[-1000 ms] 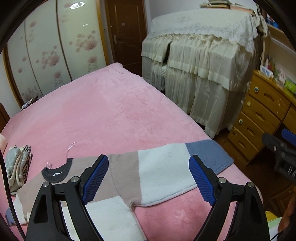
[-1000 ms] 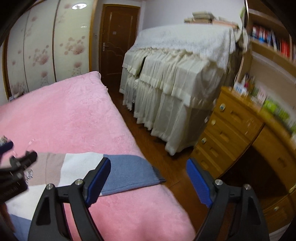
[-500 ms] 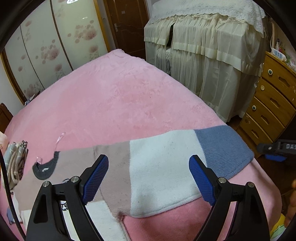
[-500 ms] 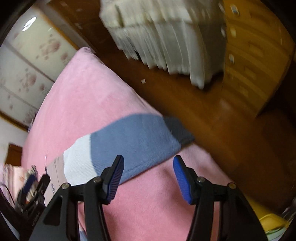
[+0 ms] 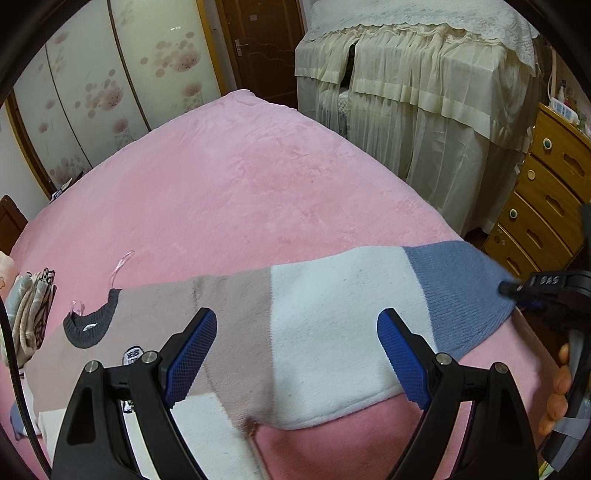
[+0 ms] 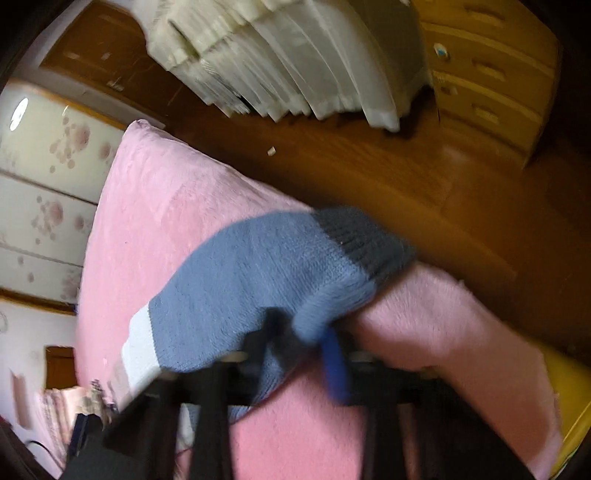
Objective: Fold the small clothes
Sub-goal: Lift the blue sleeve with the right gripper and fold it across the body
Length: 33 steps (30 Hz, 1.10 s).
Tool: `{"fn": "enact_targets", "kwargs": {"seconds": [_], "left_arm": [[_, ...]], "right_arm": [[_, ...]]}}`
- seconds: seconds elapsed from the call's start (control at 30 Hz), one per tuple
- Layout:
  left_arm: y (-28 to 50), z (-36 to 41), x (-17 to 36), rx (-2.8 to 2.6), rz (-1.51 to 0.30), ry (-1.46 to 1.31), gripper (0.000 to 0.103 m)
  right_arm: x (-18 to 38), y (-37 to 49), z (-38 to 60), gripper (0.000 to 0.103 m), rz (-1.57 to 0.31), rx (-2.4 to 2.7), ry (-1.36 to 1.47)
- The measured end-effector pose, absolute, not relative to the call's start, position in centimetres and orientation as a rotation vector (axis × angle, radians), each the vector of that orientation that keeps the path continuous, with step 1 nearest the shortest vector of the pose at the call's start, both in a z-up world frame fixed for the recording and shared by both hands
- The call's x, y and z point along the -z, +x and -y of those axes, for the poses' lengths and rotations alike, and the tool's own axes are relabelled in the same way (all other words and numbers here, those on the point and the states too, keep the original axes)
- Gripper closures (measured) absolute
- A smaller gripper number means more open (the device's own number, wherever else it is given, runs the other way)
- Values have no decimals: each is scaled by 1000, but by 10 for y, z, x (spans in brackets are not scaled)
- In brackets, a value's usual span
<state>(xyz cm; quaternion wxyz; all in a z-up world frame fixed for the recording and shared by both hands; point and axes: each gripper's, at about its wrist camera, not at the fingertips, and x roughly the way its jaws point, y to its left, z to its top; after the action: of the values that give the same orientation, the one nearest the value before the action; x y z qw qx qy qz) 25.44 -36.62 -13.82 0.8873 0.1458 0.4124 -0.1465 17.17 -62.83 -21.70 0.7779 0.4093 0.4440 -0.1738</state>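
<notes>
I see a wooden dresser (image 5: 546, 199) and cream-draped furniture (image 5: 417, 92) beyond the pink bed's (image 5: 236, 184) far edge.

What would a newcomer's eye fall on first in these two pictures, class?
A colour-block sweater lies spread across the near edge of the pink bed. The right gripper is closing on its blue sleeve end at the bed's corner, while the left gripper hovers open above the sweater's middle.

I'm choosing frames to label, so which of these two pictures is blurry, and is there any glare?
Left wrist view: sharp, with fisheye bending and a light glare on the wardrobe door. Right wrist view: motion-smeared, the right tool worst, closing on the sweater sleeve.
</notes>
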Motion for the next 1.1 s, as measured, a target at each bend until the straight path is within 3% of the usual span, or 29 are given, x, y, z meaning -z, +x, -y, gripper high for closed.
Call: {"fn": "enact_targets", "kwargs": {"seconds": [0.2,0.43,0.57,0.77,0.87,0.93,1.0,1.1], "left_arm": [[253,331,121,288,-835,267,15],[255,250,102,232,-829,149,15],[256,184,105,179,-855,27,15],[253,105,143,84,-930,-52,15],[252,89,164,78,-982,-66,15],[250,84,174,92,-1000,-65,15],[248,83,178,116,-1011,-66,15],[248,85,181,171,-1018,-88,15]], "right_arm": [[137,173,579,95,-743,260,619],[74,190,482,95,-660,12,400],[77,198,404,95,-684,-103,256],[135,215,313,95,-822,-204,94],[173,219,280,90,-944,-216,20],[184,216,274,71,-974,-236,6],[185,207,267,62,-961,-259,1],[177,192,266,59,-940,-269,-2]]}}
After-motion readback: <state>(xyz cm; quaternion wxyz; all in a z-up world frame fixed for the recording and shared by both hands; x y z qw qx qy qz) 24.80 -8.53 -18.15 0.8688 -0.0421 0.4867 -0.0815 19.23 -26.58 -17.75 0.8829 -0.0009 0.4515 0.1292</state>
